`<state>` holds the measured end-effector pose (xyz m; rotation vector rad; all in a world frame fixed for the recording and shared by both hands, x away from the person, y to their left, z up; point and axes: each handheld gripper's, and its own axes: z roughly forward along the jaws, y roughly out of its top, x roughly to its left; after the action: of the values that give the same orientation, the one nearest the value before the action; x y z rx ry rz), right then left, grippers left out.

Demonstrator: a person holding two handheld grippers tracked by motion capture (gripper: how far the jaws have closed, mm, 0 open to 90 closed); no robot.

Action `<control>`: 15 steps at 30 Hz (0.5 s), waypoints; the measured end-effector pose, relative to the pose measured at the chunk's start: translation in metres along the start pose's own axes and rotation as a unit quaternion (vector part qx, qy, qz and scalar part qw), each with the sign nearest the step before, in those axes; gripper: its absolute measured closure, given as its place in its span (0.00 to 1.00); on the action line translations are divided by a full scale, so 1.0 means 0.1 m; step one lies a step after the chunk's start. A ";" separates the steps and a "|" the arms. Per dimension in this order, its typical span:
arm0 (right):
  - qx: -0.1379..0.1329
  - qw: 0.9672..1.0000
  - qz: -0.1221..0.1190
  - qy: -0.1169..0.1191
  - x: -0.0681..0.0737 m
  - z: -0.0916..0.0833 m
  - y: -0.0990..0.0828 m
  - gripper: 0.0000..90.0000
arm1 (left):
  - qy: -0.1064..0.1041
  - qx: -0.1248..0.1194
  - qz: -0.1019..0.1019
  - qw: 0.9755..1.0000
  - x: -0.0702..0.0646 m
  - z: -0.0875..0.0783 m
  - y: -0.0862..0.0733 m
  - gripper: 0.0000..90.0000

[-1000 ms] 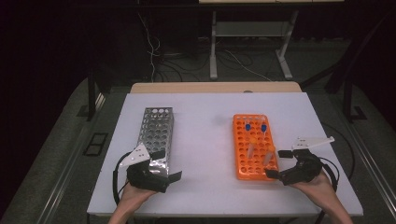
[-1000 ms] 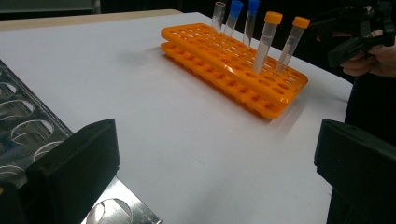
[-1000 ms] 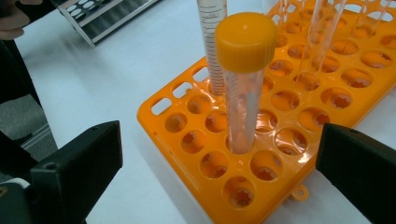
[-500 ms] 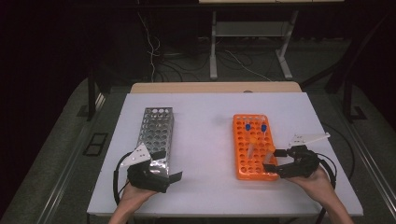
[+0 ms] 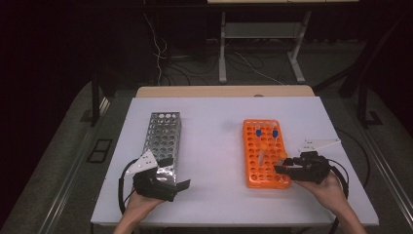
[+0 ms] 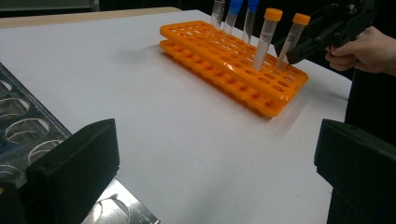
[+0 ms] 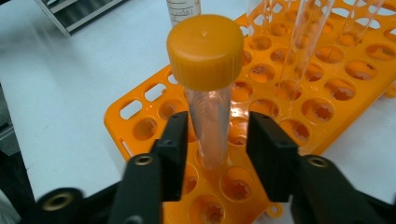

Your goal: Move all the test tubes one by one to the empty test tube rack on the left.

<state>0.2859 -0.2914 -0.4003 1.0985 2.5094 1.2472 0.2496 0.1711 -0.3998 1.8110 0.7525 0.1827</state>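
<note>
White matte tabletop (image 5: 214,122) in a dark room, cables and a steel frame behind it.

Nearest me, the left claw (image 5: 168,181) sits by the near end of the perforated shiny metal tube rack (image 5: 163,139). Its jaws stand wide apart with nothing between them; the left gripper view has bare tabletop in the gap.

Right claw (image 7: 215,154) is at the near right corner of the orange plastic tube rack (image 7: 140,109), jaws just been closing around the clear plastic tube with the orange screw cap (image 7: 208,79). The tube stands upright in a near-corner hole. In the right gripper view I see slivers of gap on both sides between pads and tube wall, so I read it as bracketed, not yet clamped.

Handling, my judgement: the tube is light, rigid, with a smooth wall, so slippery under hard pads. It looks empty. Best hold is on the barrel just under the ribbed cap, so the cap's lip acts as a stop if it slips. Pull straight up; tilting could bind it in the two-tier rack and drag the light rack along.

Farther back in the rack: a second orange-capped tube (image 6: 266,37), two blue-capped tubes (image 5: 266,132) and an uncapped clear one (image 6: 217,14), all upright. The rack's holes have toothed bottoms.
</note>
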 end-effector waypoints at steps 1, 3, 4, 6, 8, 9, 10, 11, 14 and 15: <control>0.000 1.000 -0.001 -0.001 0.00 0.00 0.00 0.71 | 0.000 0.000 0.000 1.000 0.00 0.00 0.00 0.00; 0.002 1.000 -0.002 0.001 0.01 0.01 0.00 0.77 | 0.000 0.000 0.000 1.000 0.00 0.00 0.00 0.00; 0.001 1.000 -0.004 0.003 0.01 0.01 0.01 0.80 | 0.000 -0.001 0.000 1.000 0.00 0.00 0.00 0.00; 0.001 1.000 -0.009 -0.002 0.03 0.01 0.01 0.81 | 0.000 -0.001 -0.001 1.000 0.00 -0.01 0.00 0.00; 0.000 1.000 -0.012 -0.005 0.04 0.00 0.02 0.81 | -0.001 0.000 0.000 1.000 0.00 -0.01 0.00 0.00; 0.000 1.000 -0.013 -0.006 0.04 0.00 0.02 0.82 | -0.001 0.000 0.000 1.000 0.00 -0.01 0.00 0.00; 0.000 1.000 -0.015 -0.007 0.04 -0.01 0.03 0.82 | -0.001 0.000 0.000 1.000 0.00 0.00 0.00 0.00; 0.000 1.000 -0.015 -0.007 0.05 -0.02 0.04 0.82 | -0.001 -0.001 0.000 1.000 0.00 0.00 0.00 0.00; -0.002 1.000 -0.019 -0.007 0.06 -0.06 0.08 0.82 | -0.002 -0.002 -0.002 1.000 0.00 0.00 0.01 0.00; -0.003 1.000 -0.022 -0.007 0.06 -0.07 0.09 0.82 | -0.002 -0.002 -0.002 1.000 0.00 0.00 0.01 0.00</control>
<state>0.2836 -0.2884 -0.3877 1.0423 2.5030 1.2304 0.2502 0.1715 -0.3987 1.8048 0.7524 0.1783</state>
